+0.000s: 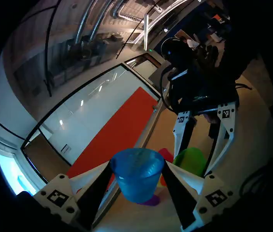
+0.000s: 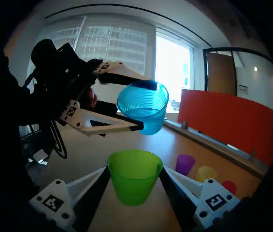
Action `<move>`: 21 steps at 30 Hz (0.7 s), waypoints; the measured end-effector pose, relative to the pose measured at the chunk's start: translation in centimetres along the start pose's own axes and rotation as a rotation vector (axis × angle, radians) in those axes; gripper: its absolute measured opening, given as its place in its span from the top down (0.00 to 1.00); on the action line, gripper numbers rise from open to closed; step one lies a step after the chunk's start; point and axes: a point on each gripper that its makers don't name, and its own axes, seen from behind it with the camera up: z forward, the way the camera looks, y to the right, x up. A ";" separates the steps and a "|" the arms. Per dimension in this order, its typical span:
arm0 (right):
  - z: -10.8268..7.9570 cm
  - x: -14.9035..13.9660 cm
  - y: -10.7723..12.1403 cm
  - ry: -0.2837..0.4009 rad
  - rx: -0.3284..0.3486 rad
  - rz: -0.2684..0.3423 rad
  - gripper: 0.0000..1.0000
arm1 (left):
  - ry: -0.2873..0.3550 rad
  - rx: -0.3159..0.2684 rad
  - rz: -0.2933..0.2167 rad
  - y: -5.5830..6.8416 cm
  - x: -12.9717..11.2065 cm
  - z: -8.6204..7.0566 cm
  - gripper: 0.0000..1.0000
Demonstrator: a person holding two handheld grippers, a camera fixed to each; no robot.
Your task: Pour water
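Here the left tool [image 1: 137, 165] is closed narrow on a translucent blue plastic cup [image 1: 137, 181], one finger against each side of its wall. In the right gripper view this cup hangs in the air, above and beyond the green plastic cup [image 2: 134, 178], its mouth tipped down toward it. A level line inside suggests it holds water, though that is hard to confirm.

The right tool [image 2: 135, 169] clamps the green plastic cup upright with its mouth open to the top, probably so it can serve as the receiver. I cannot tell whether its base rests on the wooden desk [image 2: 82, 154].

To the right, near the far edge of the desk, a small purple cup [image 2: 185, 164], a yellow cup [image 2: 206, 173] and a red cup [image 2: 229, 187] stand well apart from the pour. Judging by the tilt, pouring is about to start; no stream shows yet.
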 end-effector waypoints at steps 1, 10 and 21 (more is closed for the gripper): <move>0.0 0.1 0.0 0.001 0.000 0.000 0.09 | 0.000 0.000 0.004 0.0 0.0 0.0 0.13; 0.1 0.2 0.1 0.010 -0.001 0.004 0.09 | -0.003 -0.005 0.034 0.1 -0.1 0.3 0.13; 0.4 0.2 0.1 0.017 -0.001 0.005 0.09 | -0.006 -0.004 0.065 0.0 0.2 0.6 0.13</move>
